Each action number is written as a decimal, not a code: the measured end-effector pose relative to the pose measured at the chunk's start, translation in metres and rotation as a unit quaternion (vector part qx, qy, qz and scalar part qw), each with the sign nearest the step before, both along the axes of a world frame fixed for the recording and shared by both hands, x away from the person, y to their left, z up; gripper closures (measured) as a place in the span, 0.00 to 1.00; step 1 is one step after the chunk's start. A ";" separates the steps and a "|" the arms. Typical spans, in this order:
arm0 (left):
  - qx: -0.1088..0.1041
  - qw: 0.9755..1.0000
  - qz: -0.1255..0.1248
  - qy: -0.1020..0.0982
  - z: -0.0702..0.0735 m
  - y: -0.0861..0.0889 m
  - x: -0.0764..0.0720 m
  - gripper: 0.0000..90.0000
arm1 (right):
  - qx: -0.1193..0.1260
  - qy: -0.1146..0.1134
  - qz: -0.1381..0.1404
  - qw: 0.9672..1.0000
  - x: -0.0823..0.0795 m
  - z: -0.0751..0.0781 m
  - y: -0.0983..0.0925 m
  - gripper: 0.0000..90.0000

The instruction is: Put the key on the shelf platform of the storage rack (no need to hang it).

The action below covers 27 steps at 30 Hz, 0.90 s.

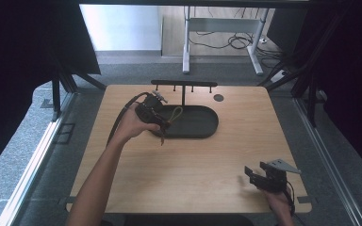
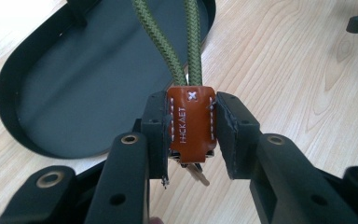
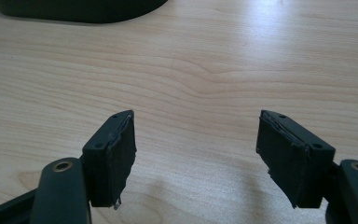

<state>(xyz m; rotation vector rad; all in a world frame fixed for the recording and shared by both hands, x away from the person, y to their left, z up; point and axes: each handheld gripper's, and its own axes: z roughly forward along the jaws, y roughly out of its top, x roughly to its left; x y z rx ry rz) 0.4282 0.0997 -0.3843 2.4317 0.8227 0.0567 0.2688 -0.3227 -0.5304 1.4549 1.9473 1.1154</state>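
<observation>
1. the left gripper (image 2: 190, 135) is clamped on the brown leather tab (image 2: 190, 122) of a key fob, its two pads pressing the tab's stitched side edges; in the high view this gripper (image 1: 156, 116) hangs over the left end of the black oval tray (image 1: 202, 123).
2. the fob is therefore in the air just above the tray's left end, with its olive green cord loop (image 2: 189, 42) running away from the tab over the tray and a metal key (image 2: 196, 171) poking out beneath the tab, between the jaws.
3. handling, as a judgement: the fob looks light; the leather tab is firm and flat, so it is the sound place to hold, while the braided cord is soft and would sag or swing, and the key below may dangle freely.
4. the smooth leather could slip if the grip sits near its edge; a hold across the stitched middle seems safest.
5. the tray itself looks bare inside, a shallow dark dish with a low rim; behind it a black t-shaped stand with hooks (image 1: 184, 84) rises over the wooden surface (image 1: 179, 169).
6. the right gripper (image 3: 196, 154) has its jaws spread wide with nothing between them, hovering over bare wood near the front right corner (image 1: 257, 175).
</observation>
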 end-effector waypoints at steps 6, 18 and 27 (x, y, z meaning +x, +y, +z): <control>-0.001 1.000 0.001 -0.001 0.003 -0.003 0.003 0.74 | -0.004 -0.003 0.003 1.000 -0.002 0.002 0.003 0.32; -0.010 1.000 0.004 -0.007 0.011 -0.008 0.018 0.75 | -0.010 0.005 0.004 1.000 -0.001 0.000 0.003 0.32; -0.019 1.000 0.009 0.005 0.006 -0.006 0.037 0.74 | -0.010 0.012 0.001 1.000 0.000 -0.002 0.001 0.32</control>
